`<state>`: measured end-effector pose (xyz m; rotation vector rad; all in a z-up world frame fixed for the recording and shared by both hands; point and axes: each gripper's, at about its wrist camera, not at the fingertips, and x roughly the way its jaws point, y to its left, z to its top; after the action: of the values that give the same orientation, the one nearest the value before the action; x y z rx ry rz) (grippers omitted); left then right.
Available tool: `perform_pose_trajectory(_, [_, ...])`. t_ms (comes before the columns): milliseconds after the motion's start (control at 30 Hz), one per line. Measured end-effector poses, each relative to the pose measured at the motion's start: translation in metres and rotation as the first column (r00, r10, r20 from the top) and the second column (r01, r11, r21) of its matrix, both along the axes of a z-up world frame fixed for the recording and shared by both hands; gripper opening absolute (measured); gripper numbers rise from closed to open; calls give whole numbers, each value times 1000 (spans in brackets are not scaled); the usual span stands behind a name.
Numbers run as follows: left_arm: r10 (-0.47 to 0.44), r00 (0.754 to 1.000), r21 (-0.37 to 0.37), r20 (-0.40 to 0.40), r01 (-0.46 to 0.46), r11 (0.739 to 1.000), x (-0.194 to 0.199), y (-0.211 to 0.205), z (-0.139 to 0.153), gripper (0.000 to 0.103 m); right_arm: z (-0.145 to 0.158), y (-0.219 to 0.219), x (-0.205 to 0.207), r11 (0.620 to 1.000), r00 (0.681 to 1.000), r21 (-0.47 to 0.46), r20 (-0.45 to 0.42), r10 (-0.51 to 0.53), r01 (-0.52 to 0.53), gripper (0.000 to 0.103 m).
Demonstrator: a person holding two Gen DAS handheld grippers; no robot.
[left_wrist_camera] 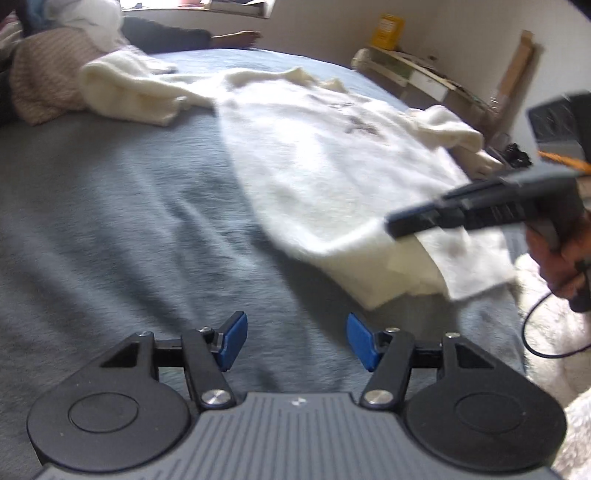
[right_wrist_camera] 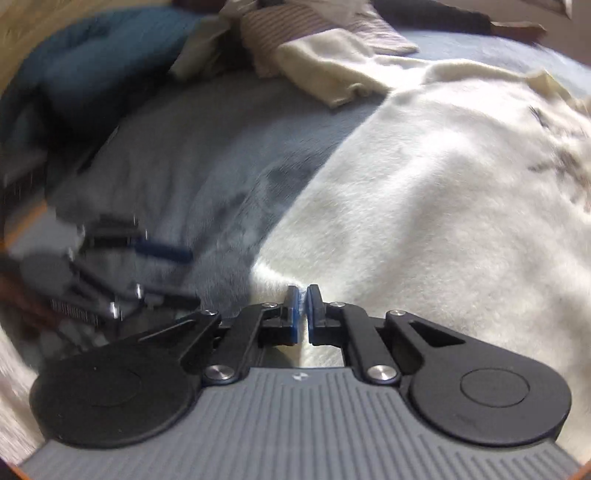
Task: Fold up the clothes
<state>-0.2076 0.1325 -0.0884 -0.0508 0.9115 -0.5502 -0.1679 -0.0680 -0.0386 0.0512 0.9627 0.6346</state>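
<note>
A white fuzzy sweater (left_wrist_camera: 332, 155) lies spread on the blue-grey blanket (left_wrist_camera: 129, 221) of a bed, one cream sleeve (left_wrist_camera: 129, 92) stretched to the far left. My left gripper (left_wrist_camera: 295, 339) hovers open over bare blanket, just short of the sweater's near hem, with nothing between its blue pads. In the left wrist view my right gripper (left_wrist_camera: 395, 223) reaches in from the right and is shut on the hem. Its own view shows the right gripper (right_wrist_camera: 303, 295) with a thin fold of the white sweater (right_wrist_camera: 424, 203) between its pads. The left gripper (right_wrist_camera: 147, 266) shows there as a blur at the left.
A heap of clothes sits at the far left: a striped beige piece (left_wrist_camera: 48, 74) and a teal one (right_wrist_camera: 92, 66). A shelf (left_wrist_camera: 406, 70) with a yellow box (left_wrist_camera: 386, 31) stands past the bed's right side. A hand (left_wrist_camera: 561, 258) and a black cable (left_wrist_camera: 535, 332) are at the right edge.
</note>
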Motion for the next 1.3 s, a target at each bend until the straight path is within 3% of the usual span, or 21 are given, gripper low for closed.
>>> perform_pose_trajectory(167, [-76, 996, 56, 54, 73, 996, 2, -38, -7, 61, -2, -30, 15, 978, 988, 156, -88, -128, 141, 3])
perform_pose_trajectory(267, [-78, 994, 41, 81, 75, 996, 3, -49, -3, 62, 1, -28, 12, 979, 989, 158, -82, -120, 132, 3])
perform_pose_trajectory(400, [6, 998, 26, 59, -8, 1000, 9, -53, -5, 60, 3, -14, 6, 986, 995, 141, -49, -83, 89, 3])
perform_pose_trajectory(433, [31, 998, 30, 50, -33, 999, 11, -54, -6, 57, 3, -9, 7, 988, 996, 131, -39, -76, 80, 3])
perform_pose_trajectory(500, [86, 996, 51, 14, -86, 995, 16, -54, -11, 27, 7, -5, 5, 991, 998, 117, -24, -66, 68, 3])
perform_pose_trajectory(567, [126, 992, 30, -18, -125, 992, 20, -50, -14, 13, 10, -3, 3, 993, 998, 101, -10, -62, 63, 3])
perform_pose_trajectory(600, [143, 990, 11, -19, -143, 990, 19, -46, -14, 10, 11, -3, 2, 994, 998, 94, -4, -61, 61, 3])
perform_pose_trajectory(700, [198, 980, -12, -6, -198, 980, 15, -34, -7, 8, 11, -2, 0, 995, 998, 83, 8, -57, 56, 3])
perform_pose_trajectory(867, [277, 959, -7, -57, -278, 961, 8, 0, 5, 7, 10, 2, -9, 995, 1000, 99, 9, 2, -3, 3])
perform_pose_trajectory(967, [299, 945, 0, -136, -302, 953, 13, 7, -11, 6, 7, 1, -18, 997, 1000, 68, 0, 24, -23, 5])
perform_pose_trajectory(1100, [336, 930, -54, -149, -347, 936, 13, 12, -16, 6, 11, -25, -26, 1000, 1000, -3, 4, -28, 28, 6])
perform_pose_trajectory(1200, [368, 910, -71, -191, -387, 920, 15, 18, -20, 6, 11, -31, -38, 997, 1000, -77, 27, 8, -6, 17])
perform_pose_trajectory(1267, [391, 891, -71, -230, -416, 906, 16, 21, -25, 6, 7, -25, -44, 993, 998, -111, 25, 49, -46, 35])
perform_pose_trajectory(1300, [402, 884, -68, -240, -428, 901, 16, 21, -26, 6, 4, -20, -47, 989, 997, -128, 23, 75, -71, 39])
